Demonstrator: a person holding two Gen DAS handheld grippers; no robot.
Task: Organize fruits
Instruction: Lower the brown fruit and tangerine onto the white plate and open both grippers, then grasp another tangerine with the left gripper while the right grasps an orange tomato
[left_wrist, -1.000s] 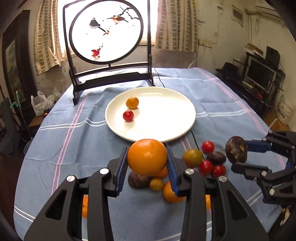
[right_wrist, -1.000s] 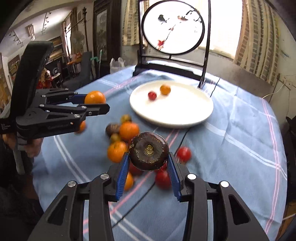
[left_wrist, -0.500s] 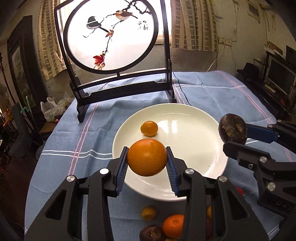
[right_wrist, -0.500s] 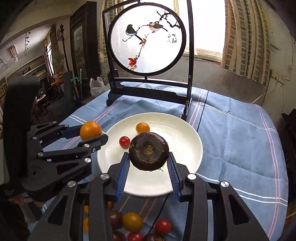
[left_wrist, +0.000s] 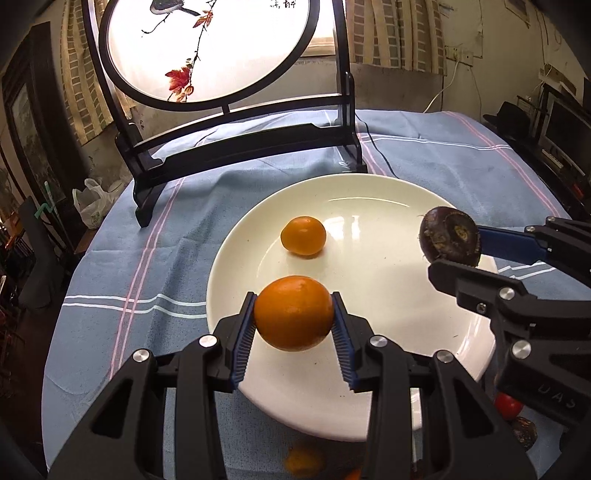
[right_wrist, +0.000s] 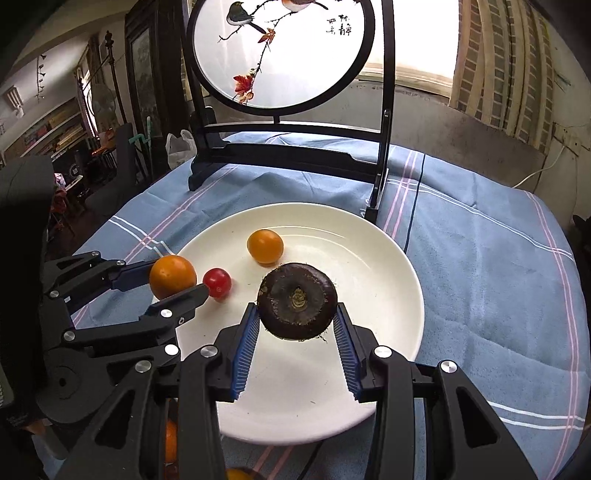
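Left gripper (left_wrist: 294, 325) is clamped on an orange (left_wrist: 293, 312), blue ribbed pads (left_wrist: 242, 347) pressed against both sides, gap exactly the fruit's width. The orange is smooth, round and evenly coloured, held clear above the near-left part of the white plate (left_wrist: 399, 206).

Right gripper (right_wrist: 295, 325) is likewise closed around a dark brown water chestnut (right_wrist: 297, 300), pads touching each flank. The chestnut is flattened, rough-skinned, with a pale scar at its centre facing the camera and a few stray fibres at the rim. It hangs over the plate's middle, nearer the front rim.

Both tools point toward the far table edge, tilted down at the plate, left one entering over the plate's left rim, right one from the near rim. In the right wrist view the left gripper sits just beside the right, fingers level.

On the plate: a small orange-yellow tomato (right_wrist: 265, 246) toward the back-left and a red cherry tomato (right_wrist: 217, 283) near the left rim, close to the held orange.

The plate rests on a blue striped tablecloth (right_wrist: 480, 240). A round painted screen (right_wrist: 284, 48) in a black stand is at the far edge. More fruit lies off the plate's near rim, mostly hidden by the grippers.
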